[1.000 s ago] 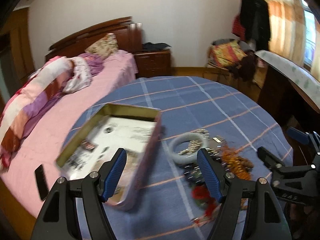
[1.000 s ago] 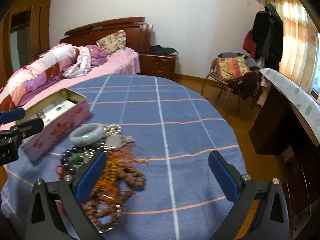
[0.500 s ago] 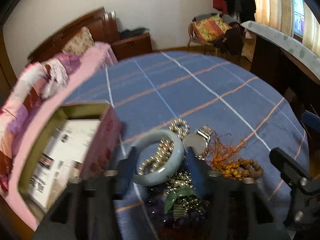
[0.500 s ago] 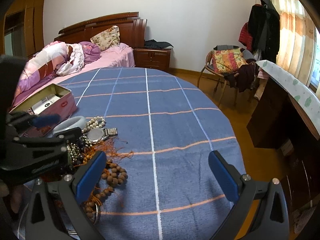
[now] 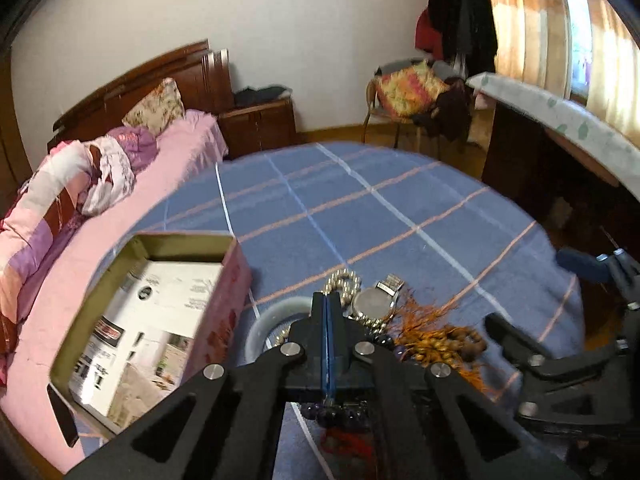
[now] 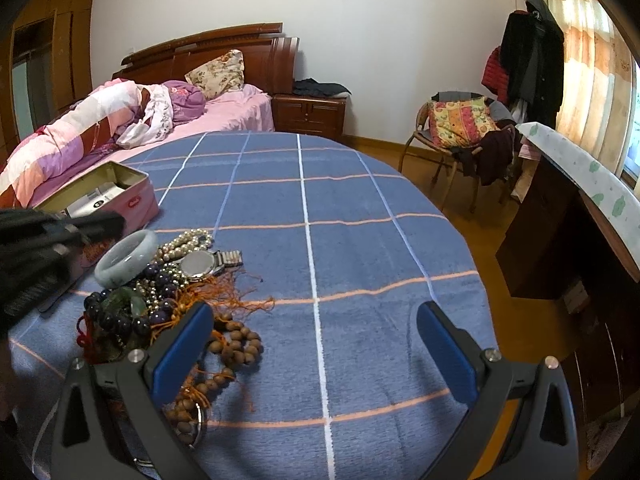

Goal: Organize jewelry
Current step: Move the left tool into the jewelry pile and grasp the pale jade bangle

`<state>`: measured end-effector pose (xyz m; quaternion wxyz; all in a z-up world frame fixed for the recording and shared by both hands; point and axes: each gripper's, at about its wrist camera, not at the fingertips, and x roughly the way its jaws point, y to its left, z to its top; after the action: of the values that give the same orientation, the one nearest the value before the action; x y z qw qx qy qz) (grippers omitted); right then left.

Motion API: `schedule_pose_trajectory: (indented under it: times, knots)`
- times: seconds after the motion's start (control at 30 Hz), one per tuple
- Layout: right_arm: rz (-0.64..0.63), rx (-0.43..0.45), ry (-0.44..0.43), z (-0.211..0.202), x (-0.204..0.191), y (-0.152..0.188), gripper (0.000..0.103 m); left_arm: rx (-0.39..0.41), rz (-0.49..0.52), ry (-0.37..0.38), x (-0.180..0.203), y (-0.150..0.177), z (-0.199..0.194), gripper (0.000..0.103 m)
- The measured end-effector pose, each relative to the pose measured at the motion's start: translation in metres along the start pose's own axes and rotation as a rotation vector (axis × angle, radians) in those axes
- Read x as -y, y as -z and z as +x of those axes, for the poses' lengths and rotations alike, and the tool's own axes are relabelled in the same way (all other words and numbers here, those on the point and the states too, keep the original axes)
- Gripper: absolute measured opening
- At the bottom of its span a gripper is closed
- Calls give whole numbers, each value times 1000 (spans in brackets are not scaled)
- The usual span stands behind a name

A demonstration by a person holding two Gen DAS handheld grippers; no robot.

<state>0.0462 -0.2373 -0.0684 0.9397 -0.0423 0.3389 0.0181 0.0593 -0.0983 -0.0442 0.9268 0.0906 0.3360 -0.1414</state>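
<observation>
A heap of jewelry lies on the blue checked table (image 6: 360, 240): a pale jade bangle (image 6: 126, 258), a pearl string (image 6: 186, 240), a silver watch (image 6: 200, 262), dark purple beads (image 6: 120, 316) and a wooden bead string (image 6: 236, 346) with orange tassels. An open pink tin box (image 5: 228, 300) stands left of the heap. My left gripper (image 5: 327, 300) is shut, blue pads pressed together with nothing seen between them, tips just above the bangle (image 5: 272, 312) and pearls (image 5: 340, 280). My right gripper (image 6: 316, 316) stands open, its left finger over the wooden beads.
A bed with pink bedding (image 6: 100, 128) runs along the table's left edge, with a dark flat device (image 5: 62, 412) on it beside the box. A nightstand (image 6: 310, 114), a chair with cushions (image 6: 460, 128) and a dark desk (image 6: 560, 240) stand beyond.
My left gripper went from wide open to shut and swung right, from over the tin box to over the jewelry heap. The right gripper stayed open and nearly still.
</observation>
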Motion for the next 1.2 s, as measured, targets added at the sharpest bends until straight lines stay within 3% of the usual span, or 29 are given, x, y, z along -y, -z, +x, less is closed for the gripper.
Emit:
schedule_pose_trajectory:
  times: [0.43, 0.5, 0.57, 0.63, 0.73, 0.83, 0.87, 1.03, 1.2]
  knots:
    - [-15, -8, -8, 1, -10, 3, 103, -12, -45, 5, -21, 8, -1, 0]
    - [-21, -11, -8, 2, -11, 3, 103, -42, -31, 5, -17, 8, 6, 10]
    - [-22, -10, -9, 2, -13, 4, 103, -56, -21, 6, -13, 10, 13, 51]
    - [-22, -8, -10, 2, -13, 4, 103, -41, -16, 1, -10, 13, 17, 58]
    - [-18, -9, -10, 2, -13, 5, 103, -69, -4, 17, -7, 14, 28, 55]
    - [-21, -13, -10, 3, -14, 6, 103, -112, 9, 32, -6, 14, 42, 18]
    - [-23, -13, -10, 3, -15, 6, 103, -123, 11, 42, -5, 15, 46, 16]
    - [-28, -9, -5, 3, -15, 6, 103, -107, 20, 50, -5, 14, 43, 13]
    - [-27, -9, -5, 3, -14, 6, 103, -50, 2, 50, -9, 12, 16, 13]
